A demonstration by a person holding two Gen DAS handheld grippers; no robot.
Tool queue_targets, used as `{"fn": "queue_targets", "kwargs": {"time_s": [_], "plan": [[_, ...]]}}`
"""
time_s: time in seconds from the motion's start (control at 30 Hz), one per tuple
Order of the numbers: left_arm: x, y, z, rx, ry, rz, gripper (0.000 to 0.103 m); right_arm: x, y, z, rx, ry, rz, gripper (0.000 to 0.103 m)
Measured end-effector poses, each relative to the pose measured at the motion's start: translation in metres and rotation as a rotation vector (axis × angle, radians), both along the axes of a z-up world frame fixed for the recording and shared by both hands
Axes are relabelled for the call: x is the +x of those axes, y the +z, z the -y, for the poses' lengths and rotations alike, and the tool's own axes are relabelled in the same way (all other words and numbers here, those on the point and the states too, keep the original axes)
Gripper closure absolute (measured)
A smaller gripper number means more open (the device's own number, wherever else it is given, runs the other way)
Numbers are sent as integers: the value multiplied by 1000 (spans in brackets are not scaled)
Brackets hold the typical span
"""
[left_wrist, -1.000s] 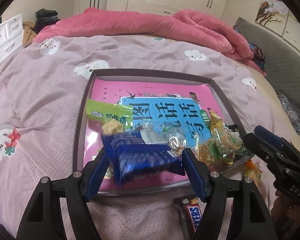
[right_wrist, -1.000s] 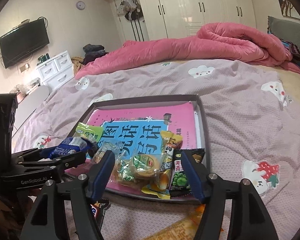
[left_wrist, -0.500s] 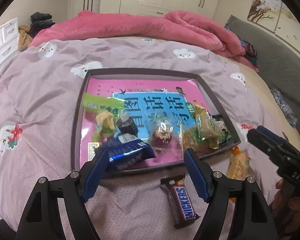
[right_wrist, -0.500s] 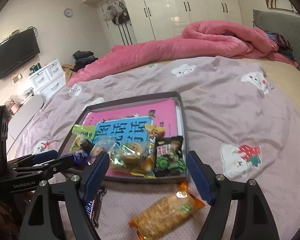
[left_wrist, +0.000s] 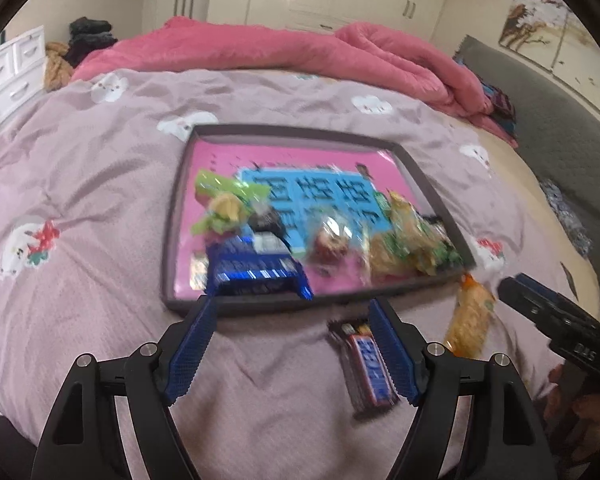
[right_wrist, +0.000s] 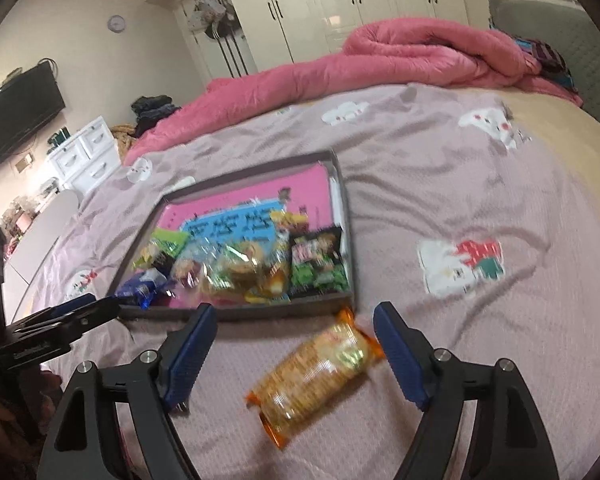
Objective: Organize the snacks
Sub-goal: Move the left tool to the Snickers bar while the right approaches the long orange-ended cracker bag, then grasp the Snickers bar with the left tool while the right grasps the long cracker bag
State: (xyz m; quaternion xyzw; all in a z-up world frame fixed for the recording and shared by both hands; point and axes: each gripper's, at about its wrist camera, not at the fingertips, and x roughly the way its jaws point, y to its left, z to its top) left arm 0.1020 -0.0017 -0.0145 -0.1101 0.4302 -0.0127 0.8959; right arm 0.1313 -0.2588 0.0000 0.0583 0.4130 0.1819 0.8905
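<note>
My left gripper point(left_wrist: 292, 344) is spread wide and empty above the bed point(left_wrist: 100, 240); the right gripper point(right_wrist: 296, 352) is just as wide, bracketing the cracker pack point(right_wrist: 316, 372) lying on the bed just outside the tray point(right_wrist: 342, 200). The chocolate bar point(left_wrist: 366, 364) lies near it. I judge the pack light, crinkly and slippery — crackers inside will crush, so I'd pinch it gently across its middle. The bar looks stiffer; take it across its short width.
</note>
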Motion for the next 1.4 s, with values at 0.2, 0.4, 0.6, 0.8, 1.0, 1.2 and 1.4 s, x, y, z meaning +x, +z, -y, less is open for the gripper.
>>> {"fn": "queue_targets", "kwargs": {"time_s": [0.2, 0.4, 0.6, 0.8, 1.0, 1.2, 1.4], "plan": [[-6, -18, 30, -23, -81, -75, 24, -6, -18, 2, -37, -13, -84, 23], [-2, -38, 37, -34, -65, -145, 24, -3, -33, 5, -31, -34, -158, 23], [5, -49, 50, -15, -69, -176, 24, 7, -46, 3, -15, -57, -199, 23], [8, -57, 62, 13, -68, -193, 24, 15, -52, -5, -34, -69, -197, 33], [11, -59, 67, 41, -56, -193, 28, 17, -52, -9, -65, -66, -177, 48], [14, -59, 66, 48, -50, -191, 58, 15, -47, 2, -21, -76, -170, 59], [14, -58, 65, 56, -60, -184, 73, 11, -40, 11, 41, -80, -160, 64]]}}
